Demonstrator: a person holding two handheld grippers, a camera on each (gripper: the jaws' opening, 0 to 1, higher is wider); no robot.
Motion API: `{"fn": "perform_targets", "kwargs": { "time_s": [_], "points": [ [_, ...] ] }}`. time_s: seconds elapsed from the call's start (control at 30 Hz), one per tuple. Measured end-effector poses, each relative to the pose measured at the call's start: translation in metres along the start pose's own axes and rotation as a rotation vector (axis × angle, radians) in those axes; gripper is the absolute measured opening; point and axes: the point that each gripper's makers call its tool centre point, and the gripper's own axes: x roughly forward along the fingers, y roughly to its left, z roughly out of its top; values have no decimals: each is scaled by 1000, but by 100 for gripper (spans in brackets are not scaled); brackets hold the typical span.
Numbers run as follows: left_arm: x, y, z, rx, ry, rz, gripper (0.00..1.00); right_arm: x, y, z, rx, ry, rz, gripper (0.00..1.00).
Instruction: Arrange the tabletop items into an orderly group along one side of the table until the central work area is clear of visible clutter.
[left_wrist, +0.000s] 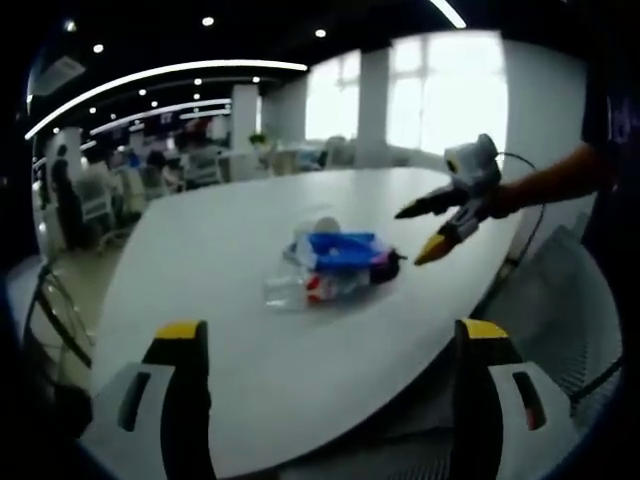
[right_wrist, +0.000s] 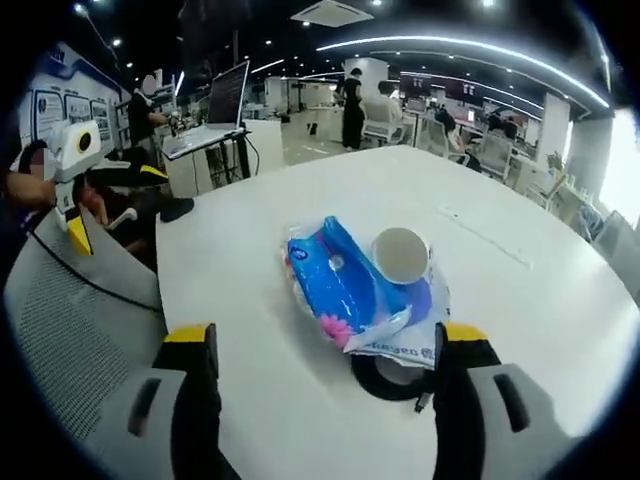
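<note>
A white table (right_wrist: 520, 300) carries a small heap of clutter: a blue tissue pack (right_wrist: 345, 285) with a white paper cup (right_wrist: 400, 255) at its 2 o'clock and a black ring-shaped item (right_wrist: 385, 378) at its 5 o'clock. The right gripper (right_wrist: 320, 345) stands released, jaws wide on either side of the heap. The left gripper (left_wrist: 325, 340) is likewise spread, the heap at its 12 o'clock.
</note>
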Motion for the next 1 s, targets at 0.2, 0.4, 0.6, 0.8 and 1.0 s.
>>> {"fn": "perform_targets", "kwargs": {
  "time_s": [0.2, 0.4, 0.6, 0.8, 1.0],
  "points": [
    [0, -1, 1, -2, 1, -3, 100, 10, -7, 9, -78, 18, 26, 87],
    [0, 0, 0, -5, -4, -2, 99, 20, -15, 14, -139, 33, 48, 80],
    [-1, 0, 1, -9, -4, -1, 98, 29, -27, 21, -107, 39, 58, 72],
    [-1, -1, 1, -11, -4, -5, 96, 38, -38, 27, -142, 58, 50, 57],
    [-1, -1, -1, -16, -2, -6, 92, 50, -43, 34, -215, 84, 56, 40]
  ]
}}
